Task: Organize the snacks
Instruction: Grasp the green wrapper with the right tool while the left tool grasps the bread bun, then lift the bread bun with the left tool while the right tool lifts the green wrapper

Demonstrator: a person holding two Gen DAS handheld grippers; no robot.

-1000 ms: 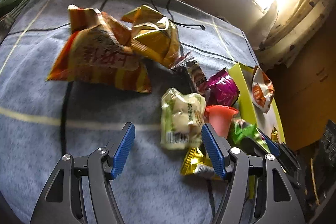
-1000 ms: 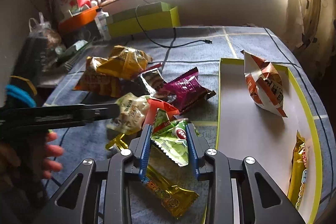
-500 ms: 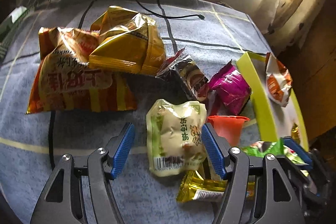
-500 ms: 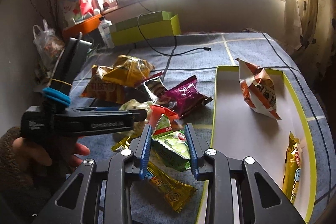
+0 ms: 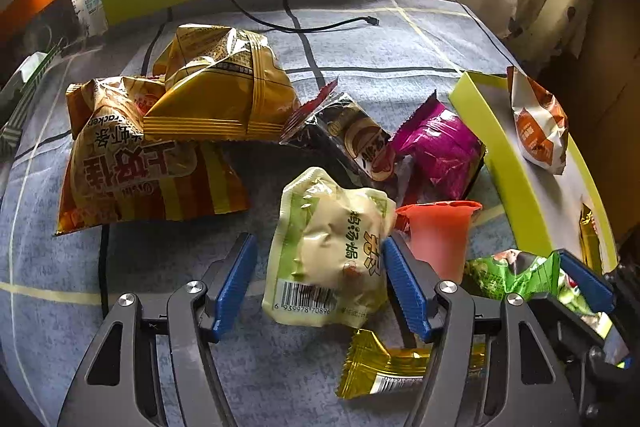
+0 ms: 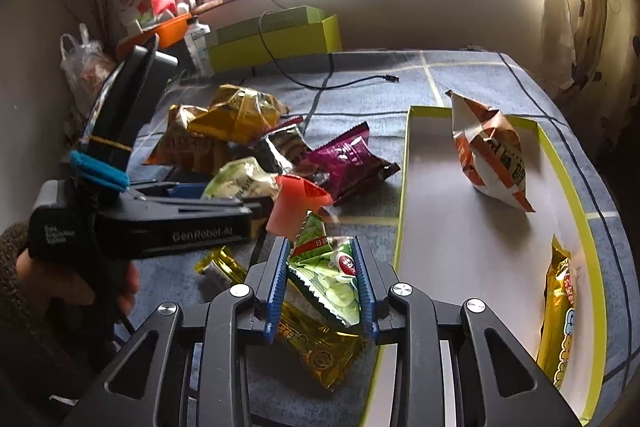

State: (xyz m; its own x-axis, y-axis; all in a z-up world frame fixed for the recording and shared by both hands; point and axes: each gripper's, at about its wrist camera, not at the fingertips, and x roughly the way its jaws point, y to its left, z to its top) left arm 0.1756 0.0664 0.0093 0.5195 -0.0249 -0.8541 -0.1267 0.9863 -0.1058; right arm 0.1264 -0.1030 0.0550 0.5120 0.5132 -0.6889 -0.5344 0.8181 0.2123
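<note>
Straddling a pale green pouch [image 5: 328, 251], the left hand-held gripper [image 5: 318, 281] has its blue pads either side of it; the right pad touches the pouch's edge, the left pad stands clear, so the jaws are released, though they have just been closing. The pouch lies flat on the grey-blue desk [image 5: 160, 259], barcode end nearest the camera. Just beside it on the right stands a red cup [image 5: 438, 233], and a gold wrapper [image 5: 380, 367] lies partly under the gripper's right finger.

Behind the pouch sit a large orange chip bag [image 5: 132, 167], a crumpled gold bag [image 5: 224, 91] lying over its upper corner, a dark packet [image 5: 352, 139] and a magenta packet [image 5: 440, 147], all bunched together.

The right hand-held gripper [image 6: 322, 287] is clenched on a green packet [image 6: 332, 271], both pads pressing its sides, holding it above another gold wrapper [image 6: 320, 351] near the tray's left wall. The yellow-rimmed tray [image 6: 402, 195] holds an orange-and-white bag [image 6: 492, 155] toward its far end and a gold bar [image 6: 560, 311] along its right wall.

In the right wrist view a person's hand [image 6: 60, 291] in a fuzzy brown sleeve [image 6: 16, 267] grips the left tool's handle. A black cable [image 6: 320, 83] crosses the far desk.
</note>
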